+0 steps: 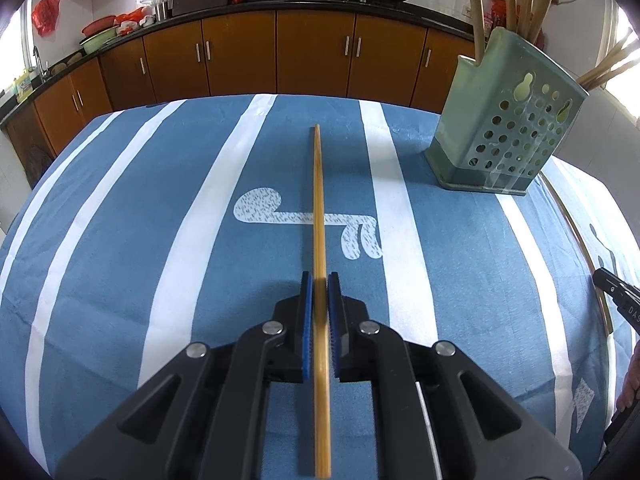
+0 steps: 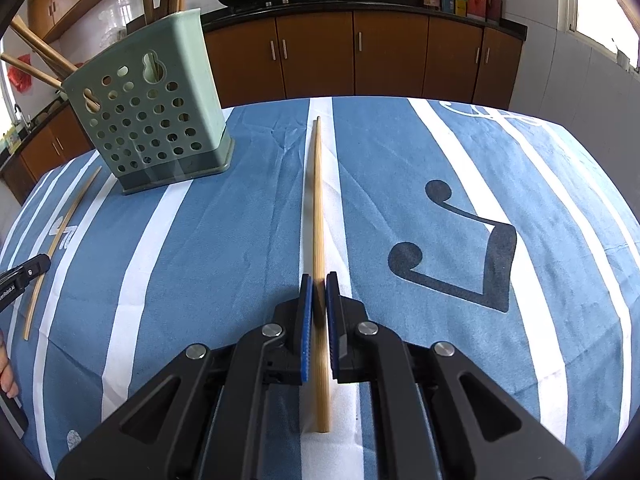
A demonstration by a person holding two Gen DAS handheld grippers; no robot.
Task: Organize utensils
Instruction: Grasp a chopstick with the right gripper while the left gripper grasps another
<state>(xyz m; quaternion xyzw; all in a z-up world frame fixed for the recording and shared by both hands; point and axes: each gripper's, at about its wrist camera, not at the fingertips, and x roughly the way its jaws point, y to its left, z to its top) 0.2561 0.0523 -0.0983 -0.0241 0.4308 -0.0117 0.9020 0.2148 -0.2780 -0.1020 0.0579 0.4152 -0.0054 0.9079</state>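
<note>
Left gripper (image 1: 319, 280) pinching a slim bamboo chopstick (image 1: 318, 200); right gripper (image 2: 319, 280) clamping a second chopstick (image 2: 318, 200). Each stick running straight ahead along its fingers, above the blue-and-white striped cloth (image 1: 160, 240). Perforated pale-green plastic holder (image 2: 150, 120) standing ahead between the two, already bristling with bamboo sticks; sitting front-right of the left gripper, front-left of the right, seemingly nearer the right.
</note>
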